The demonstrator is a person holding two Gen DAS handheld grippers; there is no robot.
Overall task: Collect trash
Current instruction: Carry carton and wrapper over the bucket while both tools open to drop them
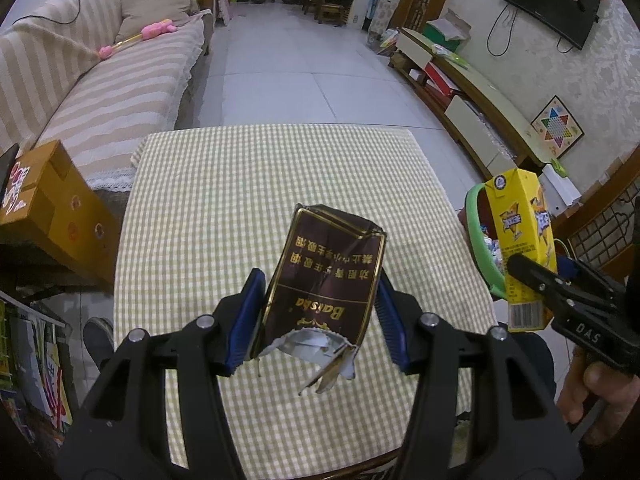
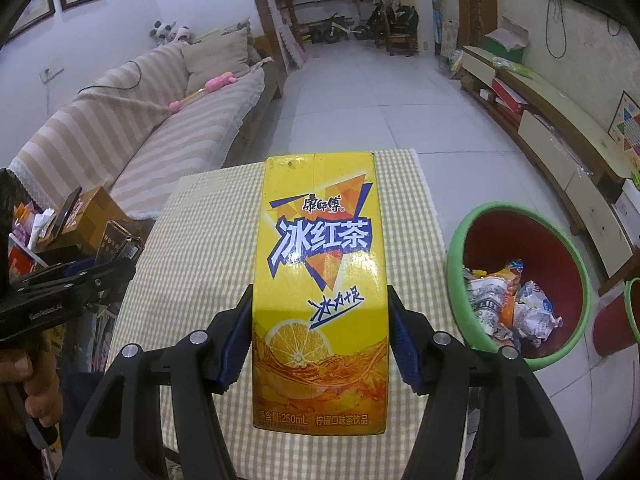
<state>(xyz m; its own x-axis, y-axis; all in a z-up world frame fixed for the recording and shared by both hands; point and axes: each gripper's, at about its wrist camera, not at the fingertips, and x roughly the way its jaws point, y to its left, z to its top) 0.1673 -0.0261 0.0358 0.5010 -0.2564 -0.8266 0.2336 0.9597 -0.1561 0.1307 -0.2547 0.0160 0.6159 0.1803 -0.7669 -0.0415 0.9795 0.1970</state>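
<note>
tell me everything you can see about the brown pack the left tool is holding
The brown pack is a crushed, glossy dark-brown cigarette pack with gold edging and gold lettering. Its near end is torn open, with silver foil lining hanging out in shreds. It is held above the checked tablecloth, pinched between the blue pads of the left tool.

My left tongs (image 1: 316, 316) | black frames, blue ribbed pads, silver screws | right tongs (image 2: 320, 336) matched, white lettering sideways.

Striped sofa (image 1: 100, 80), tiled floor (image 1: 280, 80), wall-mounted television (image 1: 548, 0)
</note>
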